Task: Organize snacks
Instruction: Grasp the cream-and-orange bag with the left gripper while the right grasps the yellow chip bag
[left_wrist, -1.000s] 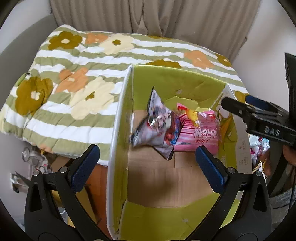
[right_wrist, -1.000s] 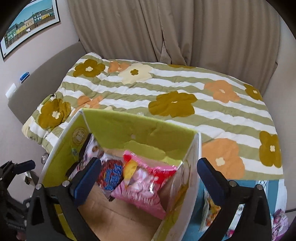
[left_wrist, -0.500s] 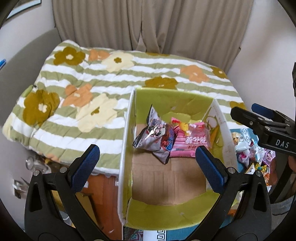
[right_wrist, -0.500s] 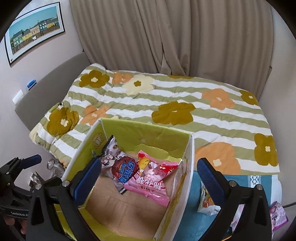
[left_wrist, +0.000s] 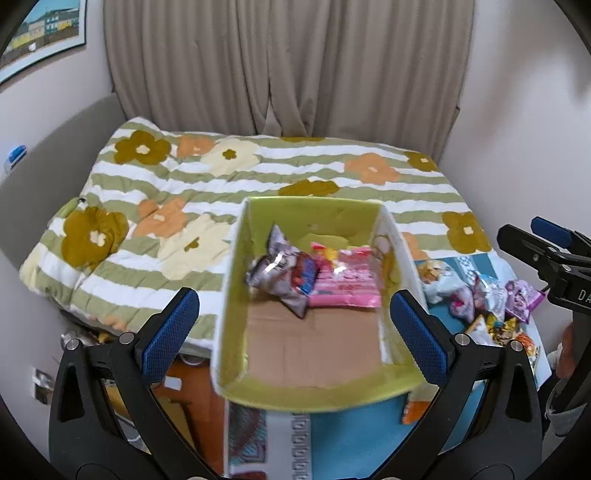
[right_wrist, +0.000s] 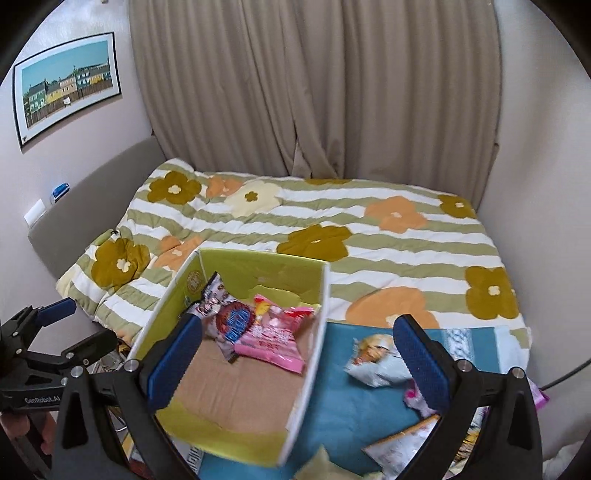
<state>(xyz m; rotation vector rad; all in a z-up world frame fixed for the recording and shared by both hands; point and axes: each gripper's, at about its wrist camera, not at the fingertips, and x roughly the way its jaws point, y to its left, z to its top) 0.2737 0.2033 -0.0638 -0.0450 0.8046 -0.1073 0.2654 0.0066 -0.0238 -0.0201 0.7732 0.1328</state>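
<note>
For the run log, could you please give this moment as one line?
left gripper: open, empty | right gripper: open, empty | green box: pink packet and others inside | loose snacks: on blue mat

Beige curtains (right_wrist: 314, 92) at 12 o'clock; framed picture (right_wrist: 66, 77) at 10 o'clock; flowered striped quilt (right_wrist: 332, 229) on bed, centre.

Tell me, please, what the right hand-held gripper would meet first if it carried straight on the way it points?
Probably the box's white right wall, which runs between the open right hand-held gripper fingers; depth is unclear.
</note>
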